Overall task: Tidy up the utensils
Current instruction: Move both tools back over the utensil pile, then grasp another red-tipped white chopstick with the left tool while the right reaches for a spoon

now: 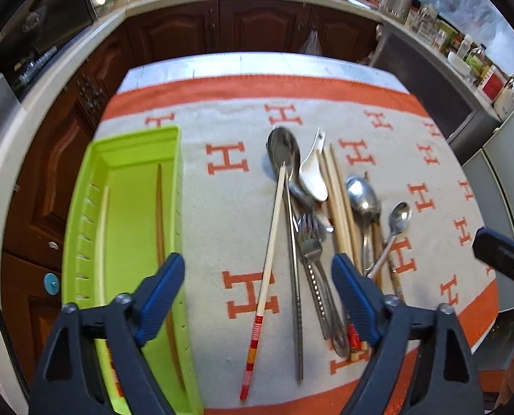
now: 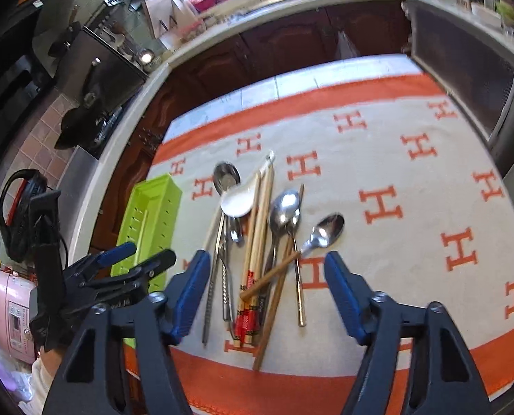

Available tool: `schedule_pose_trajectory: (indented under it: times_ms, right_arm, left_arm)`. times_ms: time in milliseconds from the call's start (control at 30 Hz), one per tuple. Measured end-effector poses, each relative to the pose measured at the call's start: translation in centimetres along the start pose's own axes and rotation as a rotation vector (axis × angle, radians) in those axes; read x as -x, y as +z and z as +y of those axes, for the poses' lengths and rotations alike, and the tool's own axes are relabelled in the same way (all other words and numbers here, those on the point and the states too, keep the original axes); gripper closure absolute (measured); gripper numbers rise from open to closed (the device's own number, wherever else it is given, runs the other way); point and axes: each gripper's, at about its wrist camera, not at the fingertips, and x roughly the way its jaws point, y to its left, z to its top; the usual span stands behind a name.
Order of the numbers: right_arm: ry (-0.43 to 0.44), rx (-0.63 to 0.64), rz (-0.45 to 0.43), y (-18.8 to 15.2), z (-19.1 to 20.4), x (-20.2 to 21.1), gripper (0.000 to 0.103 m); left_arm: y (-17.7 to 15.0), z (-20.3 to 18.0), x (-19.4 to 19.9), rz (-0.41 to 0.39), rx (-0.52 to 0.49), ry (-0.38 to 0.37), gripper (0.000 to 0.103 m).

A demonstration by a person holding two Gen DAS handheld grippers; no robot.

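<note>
A lime-green tray (image 1: 132,152) lies at the left of the cloth and holds a brown chopstick (image 1: 159,214) and a pale one (image 1: 101,221). To its right is a loose pile: a large metal spoon (image 1: 282,147), a white ceramic spoon (image 1: 314,176), a red-ended chopstick (image 1: 269,252), a fork (image 1: 310,242), wooden chopsticks (image 1: 340,200) and smaller spoons (image 1: 362,193). My left gripper (image 1: 257,266) hovers open over the red-ended chopstick, holding nothing. My right gripper (image 2: 267,259) is open and empty above the pile's handle ends (image 2: 253,297), near a wooden-handled spoon (image 2: 326,228).
An orange and white cloth (image 2: 412,180) with H marks covers the table. Dark wood cabinets (image 1: 257,27) and a cluttered counter stand beyond the far edge. A pink cooker (image 2: 11,321) sits at the left. The left gripper (image 2: 135,259) shows beside the tray (image 2: 153,190).
</note>
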Motion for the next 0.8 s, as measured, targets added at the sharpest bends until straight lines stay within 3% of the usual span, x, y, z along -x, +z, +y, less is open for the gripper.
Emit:
schedule_pose_trajectory:
  times_ms: [133, 333, 567, 733, 800]
  right_arm:
    - [0.04, -0.047, 0.067, -0.9, -1.6, -2.9, 0.057]
    - [0.09, -0.112, 0.118, -1.5, -3.2, -6.2, 0.064]
    - [0.127, -0.147, 0.133, -1.5, -4.2, -8.1, 0.065]
    - [0.139, -0.164, 0.141, -1.4, -4.3, -8.8, 0.066]
    - [0.139, -0.168, 0.143, -1.5, -4.4, -9.1, 0.068]
  left_arm:
    - [0.2, 0.4, -2.6, 0.053, 0.016, -0.026, 0.047]
    - [0.7, -0.3, -4.8, 0.08, -0.028, -0.013, 0.06]
    - [0.3, -0.5, -6.9, 0.127, -0.044, 0.004, 0.065]
    - [-0.1, -1.1, -7.0, 0.089, -0.077, 0.037, 0.067]
    - [-0.2, -1.4, -6.9, 0.069, -0.091, 0.044, 0.089]
